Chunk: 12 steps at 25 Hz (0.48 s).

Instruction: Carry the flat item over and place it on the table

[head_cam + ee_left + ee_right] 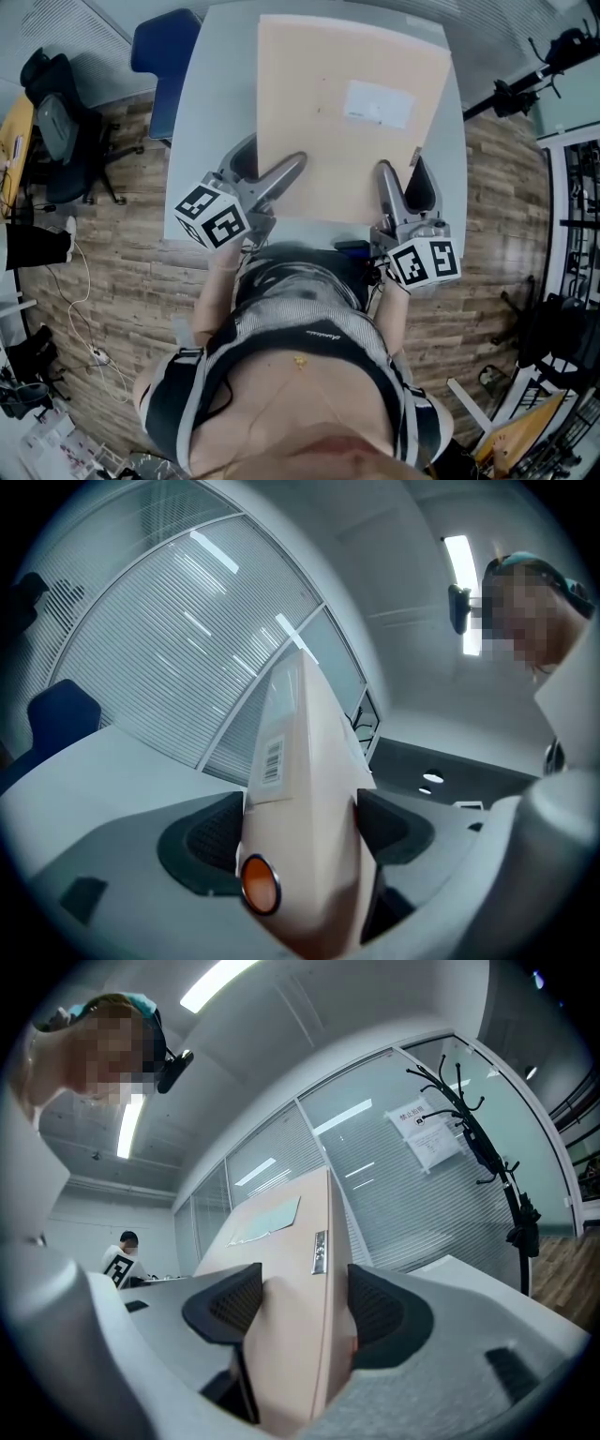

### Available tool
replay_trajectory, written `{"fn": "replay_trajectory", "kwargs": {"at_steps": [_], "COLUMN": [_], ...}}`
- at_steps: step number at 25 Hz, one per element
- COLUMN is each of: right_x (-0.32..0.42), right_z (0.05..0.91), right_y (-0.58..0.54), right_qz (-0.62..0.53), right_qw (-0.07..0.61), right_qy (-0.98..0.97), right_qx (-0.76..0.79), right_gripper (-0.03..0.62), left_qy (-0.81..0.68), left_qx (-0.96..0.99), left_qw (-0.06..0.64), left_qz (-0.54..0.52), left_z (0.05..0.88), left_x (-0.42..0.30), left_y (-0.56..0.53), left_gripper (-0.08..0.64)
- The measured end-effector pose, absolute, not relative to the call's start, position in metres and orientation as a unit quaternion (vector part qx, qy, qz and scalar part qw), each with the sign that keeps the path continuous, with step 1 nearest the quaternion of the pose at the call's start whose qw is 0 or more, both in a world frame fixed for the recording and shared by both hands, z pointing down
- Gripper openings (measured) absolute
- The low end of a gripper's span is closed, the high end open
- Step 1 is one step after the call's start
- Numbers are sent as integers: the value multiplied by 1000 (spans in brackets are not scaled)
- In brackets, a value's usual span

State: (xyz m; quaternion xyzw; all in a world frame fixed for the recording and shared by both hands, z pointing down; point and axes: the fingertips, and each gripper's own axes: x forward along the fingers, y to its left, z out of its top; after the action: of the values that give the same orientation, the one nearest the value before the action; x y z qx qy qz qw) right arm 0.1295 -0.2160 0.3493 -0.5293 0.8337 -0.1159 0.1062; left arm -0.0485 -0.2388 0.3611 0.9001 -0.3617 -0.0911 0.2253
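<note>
Person's chest (300, 375) fills the foreground; left hand-held gripper (267, 167) and right hand-held gripper (403, 178) each clamp the near edge of the flat box (352, 112) over the grey surface (211, 112).

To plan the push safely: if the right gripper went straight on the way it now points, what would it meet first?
The flat box itself: the right gripper is shut on its near edge, so the box fills that line. Beyond it only a glass wall with blinds shows, depth unclear.
</note>
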Motion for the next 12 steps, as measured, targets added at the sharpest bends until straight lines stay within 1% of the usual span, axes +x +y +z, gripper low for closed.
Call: {"fn": "replay_trajectory", "kwargs": {"at_steps": [12], "right_x": [120], "right_z": [354], "right_y": [-223], "right_qz": [-123], "right_qw": [94], "right_qy": [835], "right_qx": [-528], "right_gripper": [275], "left_qy": [-374], "left_qx": [891], "left_qw": [239], "left_qz": [-93], "left_z": [371], "left_x": [-59], "left_y": [-245], "left_gripper": [354]}}
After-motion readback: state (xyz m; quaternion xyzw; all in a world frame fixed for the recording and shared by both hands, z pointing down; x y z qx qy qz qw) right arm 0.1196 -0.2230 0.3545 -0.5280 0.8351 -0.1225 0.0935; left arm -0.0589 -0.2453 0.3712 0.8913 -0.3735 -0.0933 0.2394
